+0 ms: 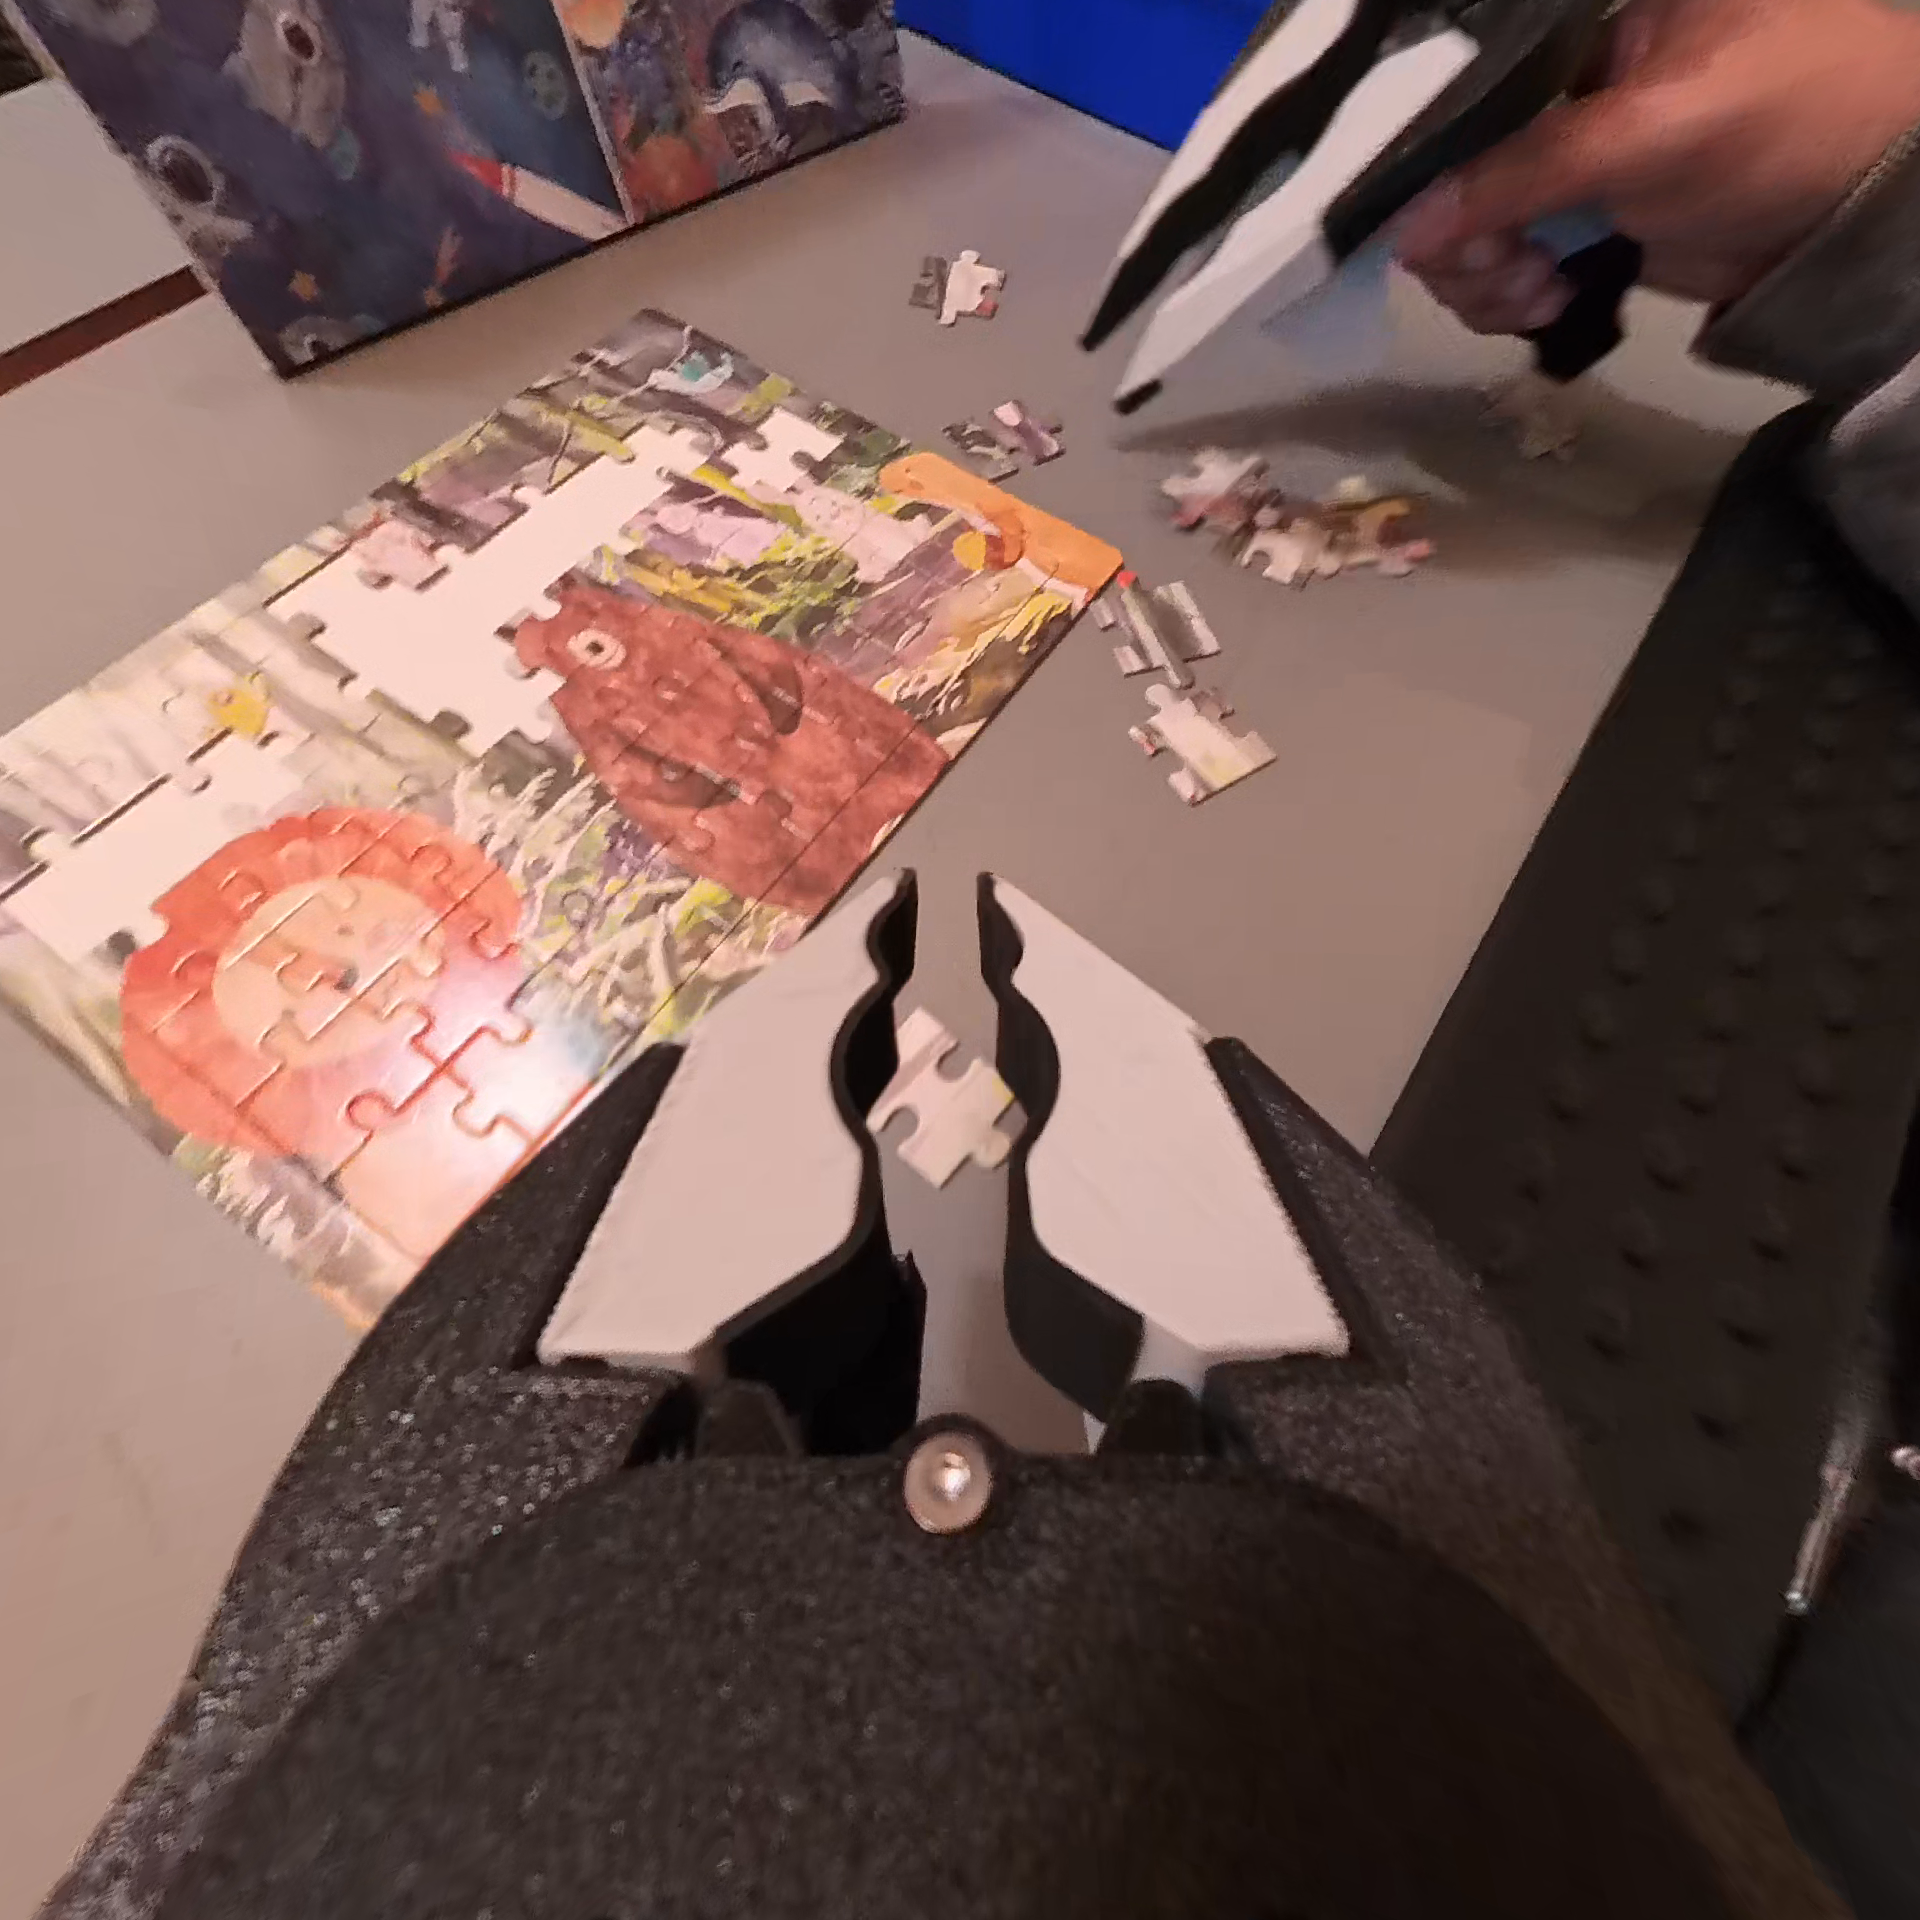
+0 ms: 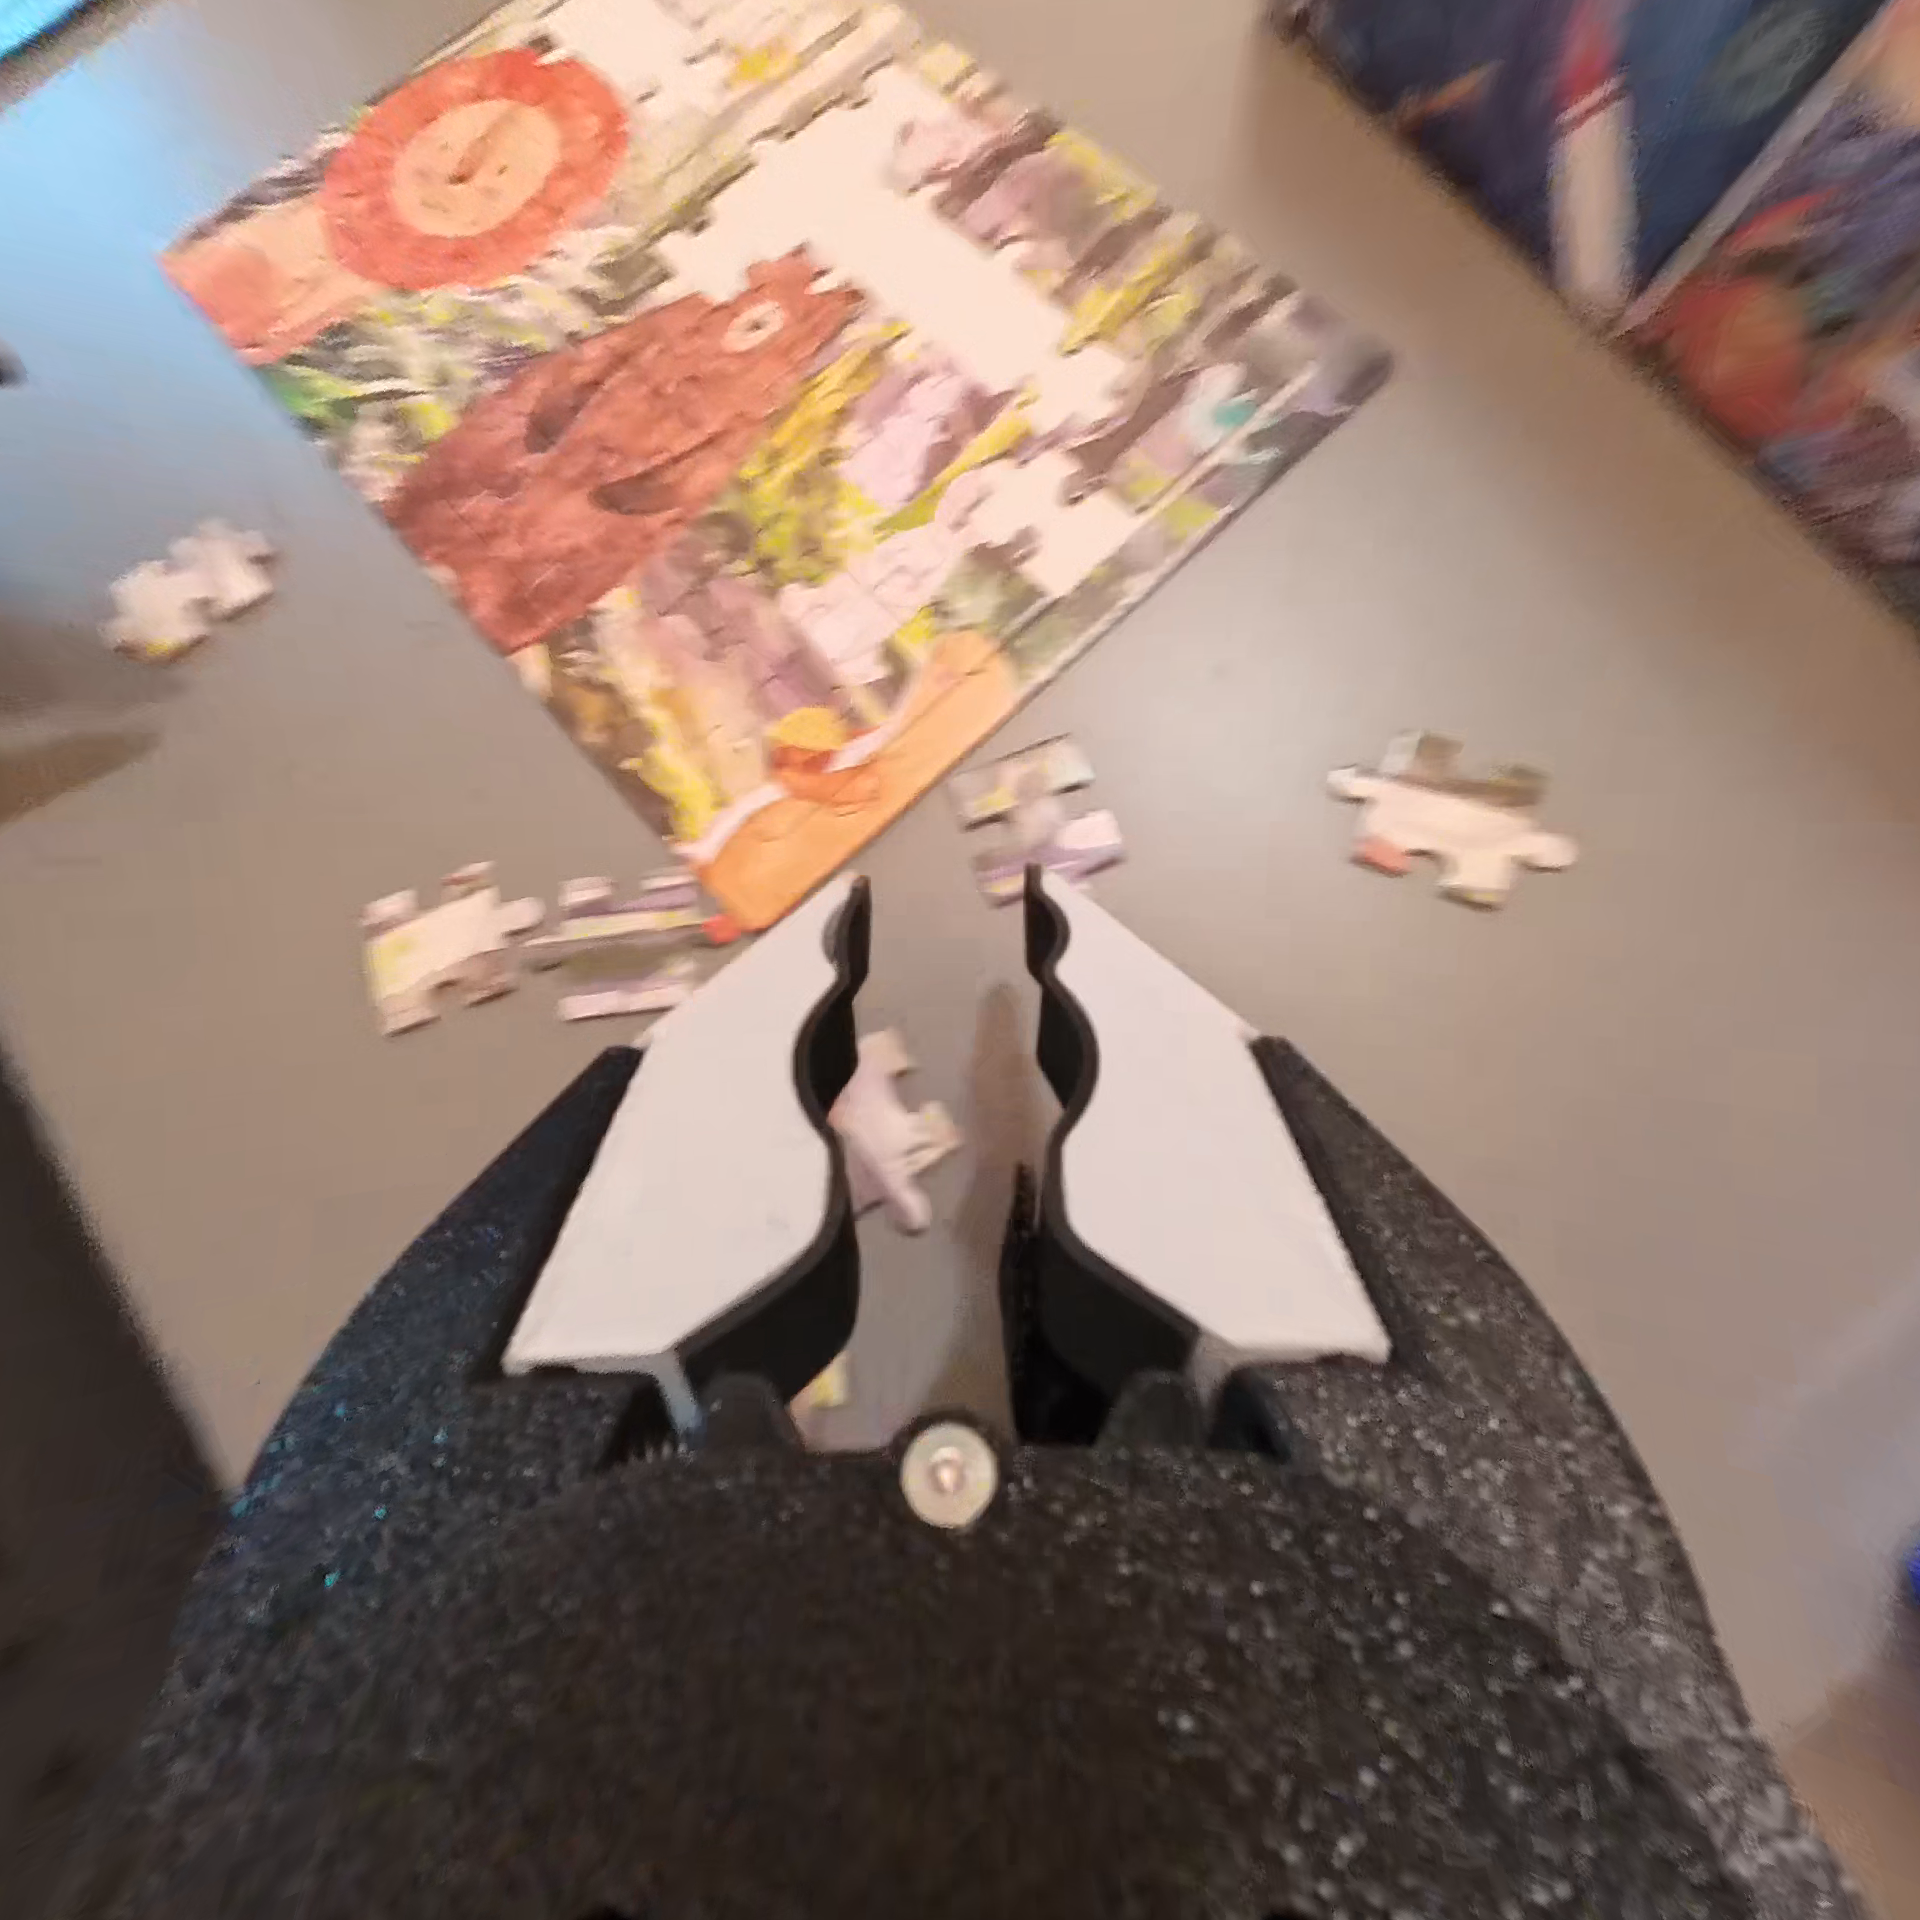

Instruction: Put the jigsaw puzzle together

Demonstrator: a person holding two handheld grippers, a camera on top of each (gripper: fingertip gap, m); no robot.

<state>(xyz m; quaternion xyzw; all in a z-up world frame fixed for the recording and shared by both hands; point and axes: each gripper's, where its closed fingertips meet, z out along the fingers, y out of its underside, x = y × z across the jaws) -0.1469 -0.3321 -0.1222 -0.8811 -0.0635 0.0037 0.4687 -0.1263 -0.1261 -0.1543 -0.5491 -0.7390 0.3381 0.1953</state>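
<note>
Jigsaw puzzle (image 1: pixel 582 748), partly built, is seen lying flat on a grey table (image 1: pixel 1351 935); its picture shows an orange lion, a brown bear and an orange corner, and a jagged run of white gaps (image 1: pixel 488 582) is left unfilled across its upper part. A dark blue picture box (image 1: pixel 416 156) is stood on the table just beyond the puzzle's far edge. A black dimpled surface (image 1: pixel 1683 1039) is noted along the table's right side in the left wrist view. The left gripper (image 1: pixel 948 883) is held low, just off the puzzle's near edge by the bear, its jaws slightly apart and clamped on nothing; one pale loose piece (image 1: pixel 940 1107) is seen flat on the table in the gap between the fingers, whether touched by them cannot be told. The right gripper (image 1: pixel 1117 364) is held by a hand (image 1: pixel 1704 156) above the table off the puzzle's orange corner, its jaws apart and empty; in its own view (image 2: pixel 945 894) the tips hang just short of that corner. A small heap of pieces (image 1: pixel 1299 514) is scattered under and beside it. Two pieces (image 1: pixel 1174 665) lie close to the orange corner, another pair (image 1: pixel 1003 436) near the puzzle's far right edge, and a single piece (image 1: pixel 956 283) farther back. A pale piece (image 2: pixel 888 1127) is seen between the right gripper's fingers, blurred.
</note>
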